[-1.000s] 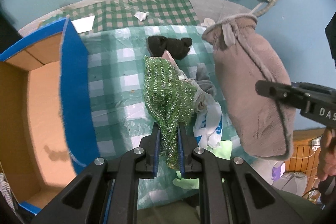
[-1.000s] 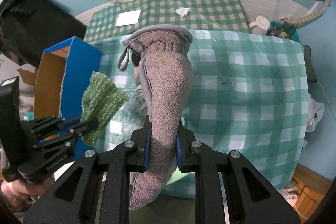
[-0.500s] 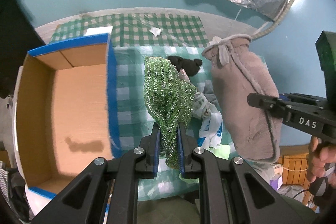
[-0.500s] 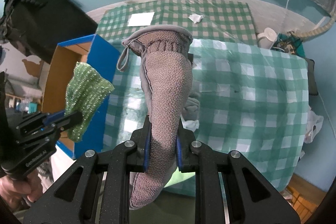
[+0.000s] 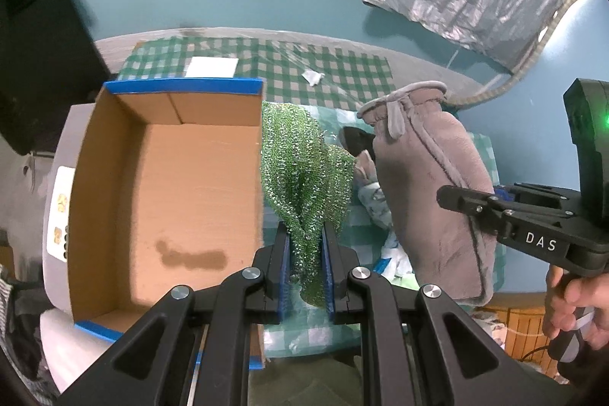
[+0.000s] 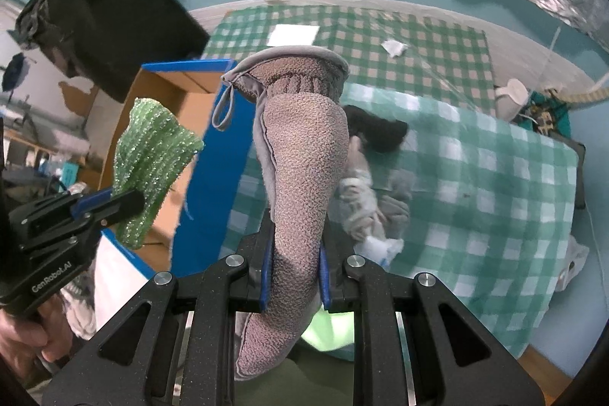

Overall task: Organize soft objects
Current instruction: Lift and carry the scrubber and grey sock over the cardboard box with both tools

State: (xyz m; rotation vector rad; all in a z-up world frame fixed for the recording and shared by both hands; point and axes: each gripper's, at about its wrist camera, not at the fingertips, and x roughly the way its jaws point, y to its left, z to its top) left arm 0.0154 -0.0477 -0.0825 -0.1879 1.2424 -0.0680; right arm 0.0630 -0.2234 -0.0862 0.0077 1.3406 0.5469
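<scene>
Grip on both sides is closed: left hand-held gripper (image 5: 306, 263) pinches a limp, sparkly green knitted cloth (image 5: 304, 170), right hand-held gripper (image 6: 292, 278) a floppy grey fleece mitten (image 6: 304, 155) mid-body. Open blue-edged cardboard box (image 5: 167, 177) lies at nine o'clock of the cloth.

Soft, even indoor light is seen, with glare at one upper edge. Fisheye bending and dark corners are shown; edges are motion-blurred.

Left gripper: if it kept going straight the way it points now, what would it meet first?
Probably the checked tablecloth, just right of the cardboard box wall. The left gripper is shut on the green glittery cloth, which hangs ahead and would land first. Depth is uncertain.
</scene>
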